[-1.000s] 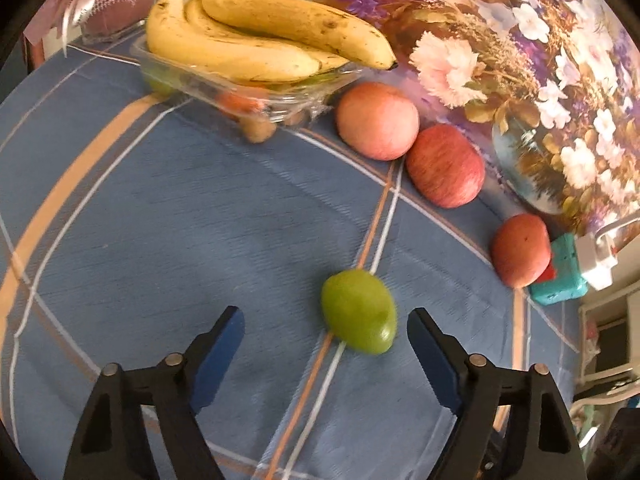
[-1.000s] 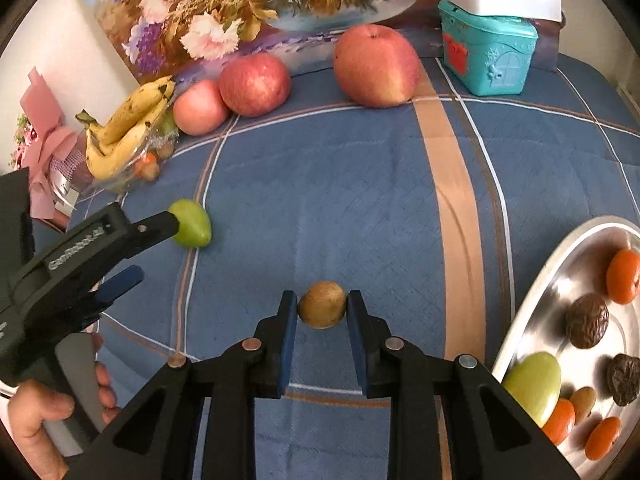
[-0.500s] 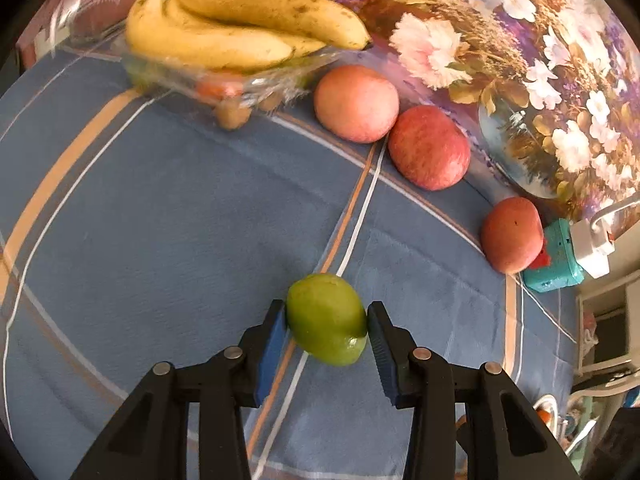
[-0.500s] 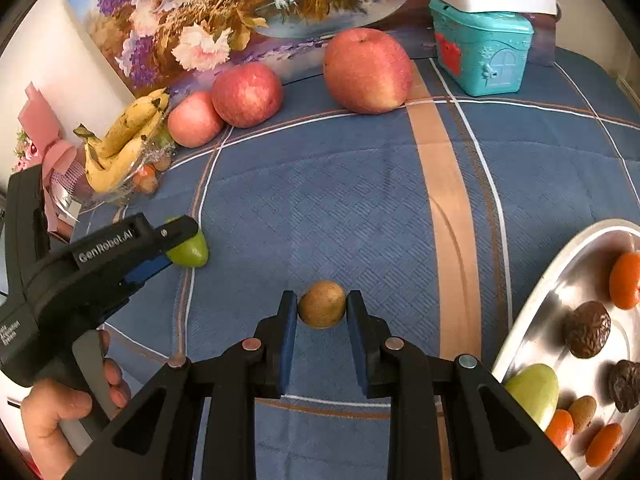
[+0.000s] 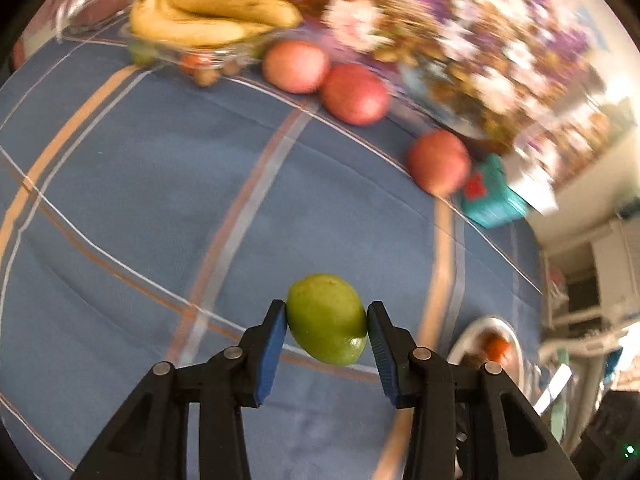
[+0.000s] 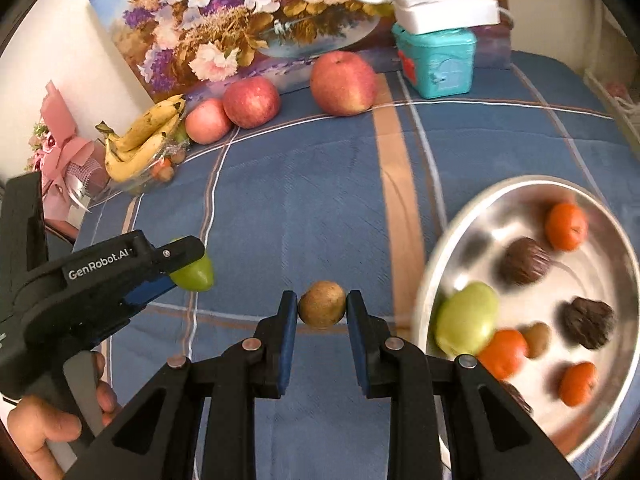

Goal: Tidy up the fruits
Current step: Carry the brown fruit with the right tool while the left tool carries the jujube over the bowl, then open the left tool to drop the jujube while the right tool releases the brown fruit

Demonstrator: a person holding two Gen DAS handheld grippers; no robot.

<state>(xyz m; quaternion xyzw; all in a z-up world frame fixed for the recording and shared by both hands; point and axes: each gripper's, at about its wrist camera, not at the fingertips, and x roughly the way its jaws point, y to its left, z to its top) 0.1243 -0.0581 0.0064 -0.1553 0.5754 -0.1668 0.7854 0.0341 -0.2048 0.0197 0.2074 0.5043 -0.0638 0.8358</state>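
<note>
Both views are fisheye: black vignette corners, straight stripes on the blue tablecloth (image 5: 132, 184) bowing toward the rim. Lighting is warm indoor, fairly bright and even, source not visible. Shadows are soft and short under the fruit. Left wrist view has heavy motion blur: floral painting (image 5: 460, 40) and teal box (image 5: 490, 200) smeared, apples soft-edged, right edge washed out pale; only the green fruit (image 5: 326, 318) and the left gripper (image 5: 326, 344) read sharp. Right wrist view is crisp at centre and back, but the metal plate (image 6: 436, 264) and its contents are blurred, with bright specular glare across the steel. Small highlight on the green fruit's lower side
</note>
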